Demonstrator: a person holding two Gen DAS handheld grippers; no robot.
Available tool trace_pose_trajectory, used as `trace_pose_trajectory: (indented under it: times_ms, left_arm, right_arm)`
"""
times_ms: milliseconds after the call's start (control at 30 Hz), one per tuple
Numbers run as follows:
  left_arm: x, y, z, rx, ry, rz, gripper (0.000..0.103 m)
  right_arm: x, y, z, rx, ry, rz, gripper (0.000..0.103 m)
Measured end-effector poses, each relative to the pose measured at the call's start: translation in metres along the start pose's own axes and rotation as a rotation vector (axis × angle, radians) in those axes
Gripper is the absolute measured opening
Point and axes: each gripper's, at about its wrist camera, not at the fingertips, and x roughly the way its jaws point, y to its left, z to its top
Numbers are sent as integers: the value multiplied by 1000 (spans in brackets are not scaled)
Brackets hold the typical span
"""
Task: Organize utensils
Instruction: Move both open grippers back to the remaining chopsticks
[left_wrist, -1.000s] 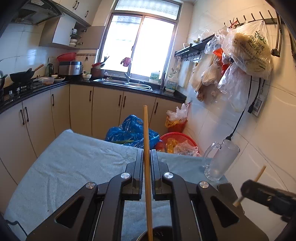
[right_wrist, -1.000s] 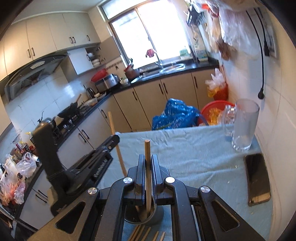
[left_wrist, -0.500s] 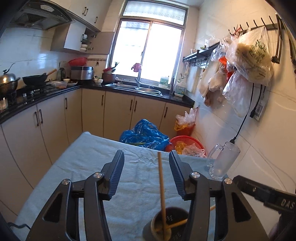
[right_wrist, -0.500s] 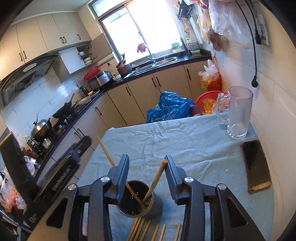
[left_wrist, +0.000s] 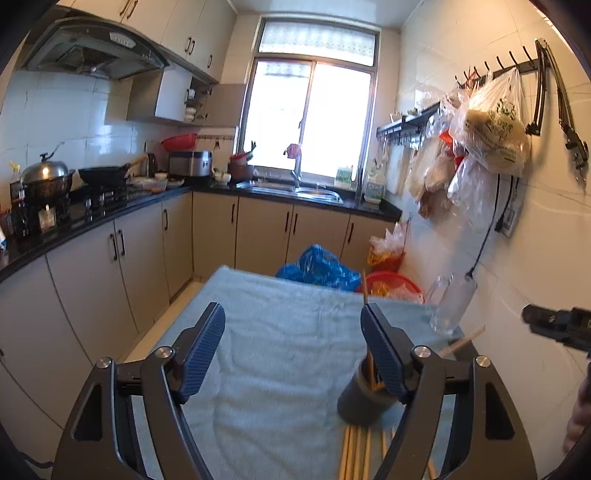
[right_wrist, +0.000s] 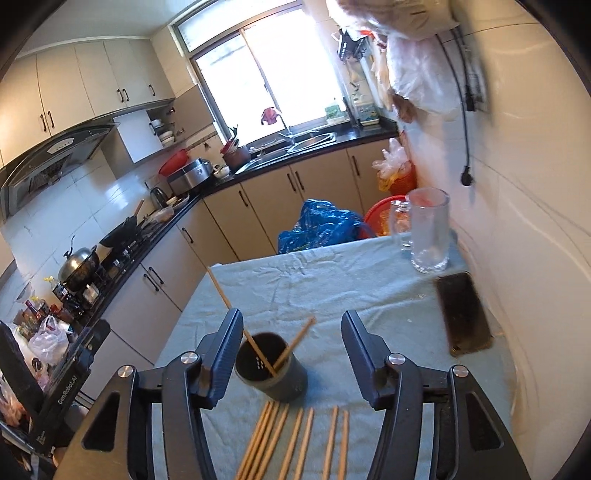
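Chopsticks (right_wrist: 295, 439) cut off below, holder (right_wrist: 271, 367) partly hidden

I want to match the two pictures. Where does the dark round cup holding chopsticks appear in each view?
Left wrist view: the dark round cup sits lower right, partly behind the right finger.
Right wrist view: the cup sits lower centre, between the fingers.
Shared landmark: the clear glass mug by the wall.

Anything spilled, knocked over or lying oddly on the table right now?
Nothing spilled or tipped. The dark cup stands upright with two chopsticks leaning crossed inside it. The loose chopsticks lie unevenly fanned on the cloth just in front of it. The glass mug and phone sit undisturbed by the wall.
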Motion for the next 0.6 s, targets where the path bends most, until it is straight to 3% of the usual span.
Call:
trace_pose_trajectory:
  times_ms: [100, 333, 400, 433, 467, 533, 600]
  left_arm:
    - [6, 5, -22, 15, 92, -30, 75]
    - [44, -9, -85, 128, 354, -149, 74]
    - [56, -15, -105, 150, 431, -203, 66]
    - [62, -19, -114, 160, 470, -220, 56]
    - [72, -22, -127, 170, 525, -235, 44]
    - [85, -26, -145, 185, 600, -254, 33]
    - [93, -30, -160, 194, 638, -255, 31]
  right_arm:
    - [-8, -4, -21, -34, 60, -24, 70]
    - [23, -37, -98, -103, 331, -99, 70]
    - [36, -47, -119, -86, 387, -85, 56]
    - [41, -52, -128, -70, 408, -75, 52]
    - [46, -55, -135, -57, 421, -68, 50]
    - [55, -58, -152, -50, 433, -63, 48]
    - [65, -58, -163, -63, 436, -74, 46]
